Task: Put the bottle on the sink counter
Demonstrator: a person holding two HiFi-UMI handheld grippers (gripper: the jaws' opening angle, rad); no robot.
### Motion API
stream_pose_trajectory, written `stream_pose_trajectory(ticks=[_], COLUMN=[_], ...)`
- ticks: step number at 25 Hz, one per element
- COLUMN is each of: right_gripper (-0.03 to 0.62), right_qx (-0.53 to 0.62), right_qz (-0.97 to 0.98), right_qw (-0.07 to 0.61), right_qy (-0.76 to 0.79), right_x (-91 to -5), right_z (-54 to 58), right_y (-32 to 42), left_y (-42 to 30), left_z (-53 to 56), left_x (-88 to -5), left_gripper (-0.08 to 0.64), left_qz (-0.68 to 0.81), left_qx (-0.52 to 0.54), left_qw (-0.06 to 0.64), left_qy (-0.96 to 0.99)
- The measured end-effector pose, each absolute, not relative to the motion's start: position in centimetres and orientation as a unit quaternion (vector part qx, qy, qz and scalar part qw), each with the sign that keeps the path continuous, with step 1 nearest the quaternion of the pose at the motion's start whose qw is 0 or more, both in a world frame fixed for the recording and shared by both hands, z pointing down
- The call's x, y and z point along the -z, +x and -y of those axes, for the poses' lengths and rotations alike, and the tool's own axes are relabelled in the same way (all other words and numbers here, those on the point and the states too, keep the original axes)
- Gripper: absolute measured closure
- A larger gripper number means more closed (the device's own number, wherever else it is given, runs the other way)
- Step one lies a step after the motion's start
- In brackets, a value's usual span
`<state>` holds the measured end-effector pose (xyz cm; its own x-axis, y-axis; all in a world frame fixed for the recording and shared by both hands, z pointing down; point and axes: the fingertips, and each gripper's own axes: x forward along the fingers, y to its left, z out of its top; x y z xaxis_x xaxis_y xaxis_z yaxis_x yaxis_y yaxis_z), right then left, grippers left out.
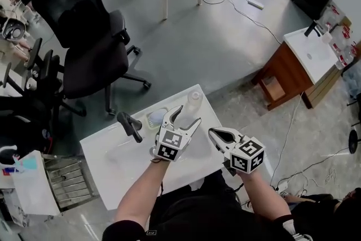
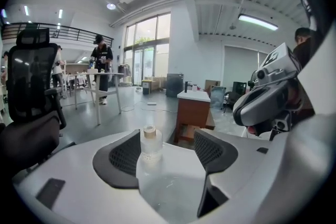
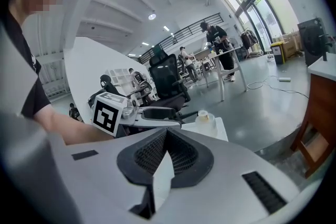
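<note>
My left claw [image 1: 189, 114] and right claw [image 1: 213, 132]: white shells, black mesh pads [image 2: 123, 157], a cube [image 1: 169, 149] of black-and-white square markers on each. I'm in a black short-sleeved shirt [image 1: 186, 217].

**Head view:** camera above the person, facing steeply down on the sink counter [image 1: 98, 161] at mid-frame, with an office chair [image 1: 84, 36] at 10 o'clock.

**Left gripper view:** camera low on the left gripper [image 1: 190, 113], facing along the counter to the nearby bottle [image 2: 150, 143] at 12 o'clock.

**Right gripper view:** camera on the right gripper [image 1: 212, 132], facing across the left gripper.

All three views share the bottle.
</note>
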<state>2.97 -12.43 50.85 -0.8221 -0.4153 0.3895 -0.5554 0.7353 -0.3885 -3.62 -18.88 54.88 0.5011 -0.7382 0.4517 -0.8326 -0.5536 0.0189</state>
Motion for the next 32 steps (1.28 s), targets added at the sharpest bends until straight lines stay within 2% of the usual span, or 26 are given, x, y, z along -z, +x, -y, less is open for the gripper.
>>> stream_pose_trajectory(ticks=[3, 9, 18, 23, 32], right_gripper=[0.577, 0.577, 0.577, 0.577, 0.577], right_qx=[-0.250, -0.248, -0.228, -0.227, -0.221], right_qz=[0.920, 0.919, 0.921, 0.921, 0.933], right_qw=[0.139, 0.139, 0.137, 0.143, 0.151], right_qy=[0.266, 0.274, 0.284, 0.283, 0.242], right_x=[-50.5, -49.7, -47.1, -46.7, -46.4], right_z=[11.3, 8.8, 5.2, 3.5, 1.2], right_y=[2.3, 0.7, -2.3, -3.5, -4.3], left_y=[-4.4, -7.6, -12.8, -14.9, -17.1], left_z=[17.2, 13.3, 8.7, 7.0, 5.8], left_x=[-53.2, -50.7, -47.5, -44.7, -43.4], left_gripper=[0.353, 0.471, 0.545, 0.554, 0.554], left_qz=[0.458, 0.466, 0.482, 0.511, 0.557], left_qx=[-0.187, -0.165, -0.182, -0.175, -0.142], left_qw=[0.106, 0.096, 0.036, -0.002, 0.052], left_qy=[0.863, 0.864, 0.856, 0.842, 0.817])
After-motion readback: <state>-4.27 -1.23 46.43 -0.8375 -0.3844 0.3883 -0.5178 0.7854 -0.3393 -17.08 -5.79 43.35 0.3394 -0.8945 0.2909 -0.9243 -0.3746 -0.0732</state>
